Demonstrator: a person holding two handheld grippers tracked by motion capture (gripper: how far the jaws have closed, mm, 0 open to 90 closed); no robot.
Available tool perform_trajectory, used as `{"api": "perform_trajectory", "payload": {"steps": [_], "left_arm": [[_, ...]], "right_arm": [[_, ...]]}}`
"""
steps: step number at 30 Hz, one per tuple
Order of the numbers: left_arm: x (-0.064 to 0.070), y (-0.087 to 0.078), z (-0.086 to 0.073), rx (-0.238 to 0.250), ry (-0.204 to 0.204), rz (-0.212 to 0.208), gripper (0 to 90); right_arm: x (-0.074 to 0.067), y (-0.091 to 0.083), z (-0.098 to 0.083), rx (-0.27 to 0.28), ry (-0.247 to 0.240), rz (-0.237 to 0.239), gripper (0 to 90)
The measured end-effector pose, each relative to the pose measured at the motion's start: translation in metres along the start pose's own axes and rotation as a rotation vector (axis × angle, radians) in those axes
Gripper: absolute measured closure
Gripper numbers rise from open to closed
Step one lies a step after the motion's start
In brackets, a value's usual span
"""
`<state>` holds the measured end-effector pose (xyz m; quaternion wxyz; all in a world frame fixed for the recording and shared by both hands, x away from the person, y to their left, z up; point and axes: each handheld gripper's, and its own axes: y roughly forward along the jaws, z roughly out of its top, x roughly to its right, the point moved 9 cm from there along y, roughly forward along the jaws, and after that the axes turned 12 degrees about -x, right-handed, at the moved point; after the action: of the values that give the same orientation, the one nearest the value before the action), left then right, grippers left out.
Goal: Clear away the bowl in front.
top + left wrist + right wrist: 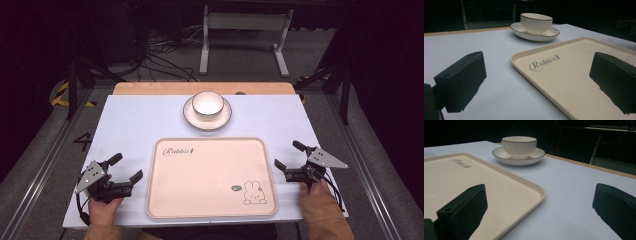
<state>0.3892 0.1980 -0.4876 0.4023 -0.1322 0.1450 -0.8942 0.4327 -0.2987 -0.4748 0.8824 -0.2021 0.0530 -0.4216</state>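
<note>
Nothing is picked up yet, by my reading. I've got the left gripper (125,170) parked just off the near-left edge of the tray (165,200), jaws spread wide and holding nothing. The right gripper (289,156) sits the same way by the tray's right edge, jaws wide apart, also with nothing in them. The tray lies flat at the near middle of the table (130,125), bare apart from its rabbit print. Beyond its far rim, well apart from both grippers, the bowl (207,103) stands upright on its saucer (189,116). So I judge all the work is still ahead.

For room, there's open table on either side of the tray and between tray and saucer. The tray's raised rim runs under each gripper's inner jaw, so I'd mind that lip. The table's near edge is close behind my hands.
</note>
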Motion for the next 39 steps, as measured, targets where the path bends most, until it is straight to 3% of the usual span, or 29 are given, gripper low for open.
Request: {"api": "perform_trajectory", "payload": {"steps": [8, 14, 21, 29, 32, 35, 39], "left_arm": [[0.002, 0.004, 0.006, -0.007, -0.053, -0.026, 0.8], [0.009, 0.000, 0.031, -0.017, 0.007, -0.038, 0.9], [0.011, 0.000, 0.054, 0.011, -0.003, -0.077, 0.8], [0.013, 0.003, 0.072, 0.008, 0.033, -0.087, 0.9], [0.014, 0.007, 0.079, 0.006, 0.041, -0.100, 0.9], [0.014, 0.014, 0.089, 0.010, 0.016, -0.142, 0.9], [0.014, 0.021, 0.097, -0.008, 0.040, -0.139, 0.9]], "right_arm": [[0.000, 0.000, 0.000, 0.001, 0.001, -0.001, 0.3], [0.000, -0.001, 0.000, 0.003, -0.001, 0.000, 0.4], [0.000, -0.001, 0.000, 0.006, 0.003, 0.001, 0.3], [0.000, -0.001, 0.000, 0.007, 0.004, 0.002, 0.3], [0.000, -0.001, 0.000, 0.006, 0.005, 0.003, 0.3], [0.000, -0.001, 0.000, 0.007, 0.003, 0.004, 0.3], [0.000, -0.001, 0.000, 0.008, 0.004, 0.006, 0.3]]}}
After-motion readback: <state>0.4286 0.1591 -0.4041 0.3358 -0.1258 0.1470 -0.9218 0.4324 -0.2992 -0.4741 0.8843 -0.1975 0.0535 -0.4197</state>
